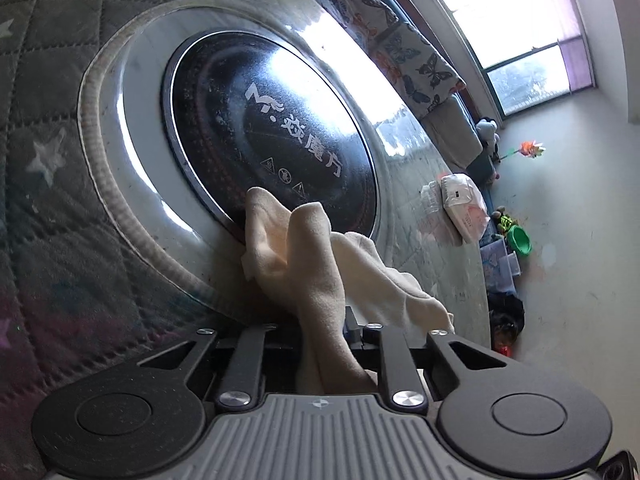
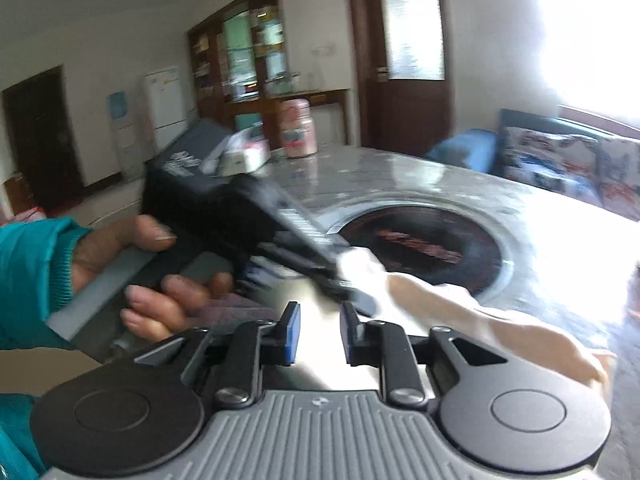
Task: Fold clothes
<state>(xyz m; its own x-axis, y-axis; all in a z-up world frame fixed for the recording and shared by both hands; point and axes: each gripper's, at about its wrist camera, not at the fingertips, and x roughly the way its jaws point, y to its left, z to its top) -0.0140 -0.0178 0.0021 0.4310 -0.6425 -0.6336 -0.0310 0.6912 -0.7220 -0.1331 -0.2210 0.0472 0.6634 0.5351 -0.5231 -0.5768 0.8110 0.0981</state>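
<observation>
A cream cloth (image 1: pixel 316 272) runs out of my left gripper (image 1: pixel 338 328), which is shut on it. The cloth covers both fingertips and drapes forward onto the rim of the black round cooktop (image 1: pixel 272 120). In the right wrist view, a hand (image 2: pixel 160 280) in a teal sleeve holds the left gripper (image 2: pixel 340 276). Its tip pinches the same cloth (image 2: pixel 480 324), which stretches away to the right over the table. My right gripper (image 2: pixel 319 336) stands open just below and in front of that pinch. Its blue pads (image 2: pixel 291 334) are apart, with only overexposed brightness between them.
The cooktop (image 2: pixel 420 248) is set into a round marble table (image 2: pixel 400 176). A quilted star-pattern cover (image 1: pixel 48 160) lies on the near side. On the table are a tissue pack (image 1: pixel 464 200) and a pink jar (image 2: pixel 298 128). A butterfly-print sofa (image 1: pixel 400 40) stands beyond.
</observation>
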